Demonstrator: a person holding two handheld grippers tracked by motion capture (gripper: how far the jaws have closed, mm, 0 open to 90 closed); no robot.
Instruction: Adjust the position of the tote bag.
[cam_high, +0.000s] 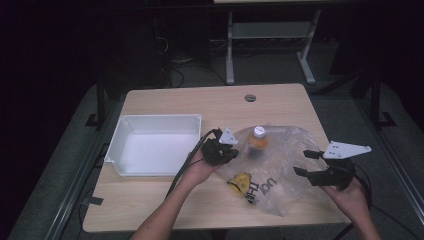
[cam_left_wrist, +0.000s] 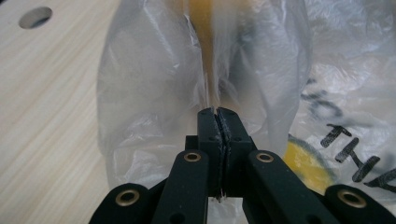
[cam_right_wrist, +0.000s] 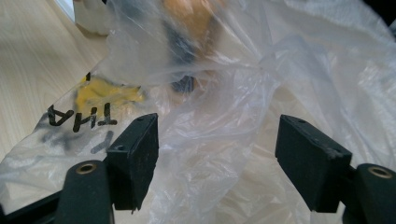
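A clear plastic bag (cam_high: 282, 172) with black lettering and a yellow print lies on the wooden table (cam_high: 150, 200), right of the middle. Inside it stands an orange drink bottle (cam_high: 258, 142) with a white cap. My left gripper (cam_high: 234, 153) sits at the bag's left edge, shut on a fold of the bag's film (cam_left_wrist: 154, 93), and the bottle (cam_left_wrist: 201, 37) shows orange through the plastic just beyond the jaw tips (cam_left_wrist: 217, 112). My right gripper (cam_high: 301, 162) is at the bag's right side, open, and loose plastic (cam_right_wrist: 224, 116) lies between its wide jaws (cam_right_wrist: 217, 144) without being pinched.
A white rectangular tray (cam_high: 150, 119) with nothing in it stands to the left of my left hand. A round cable hole (cam_high: 250, 97) is in the table near its far edge. A grey metal frame stands on the floor behind the table.
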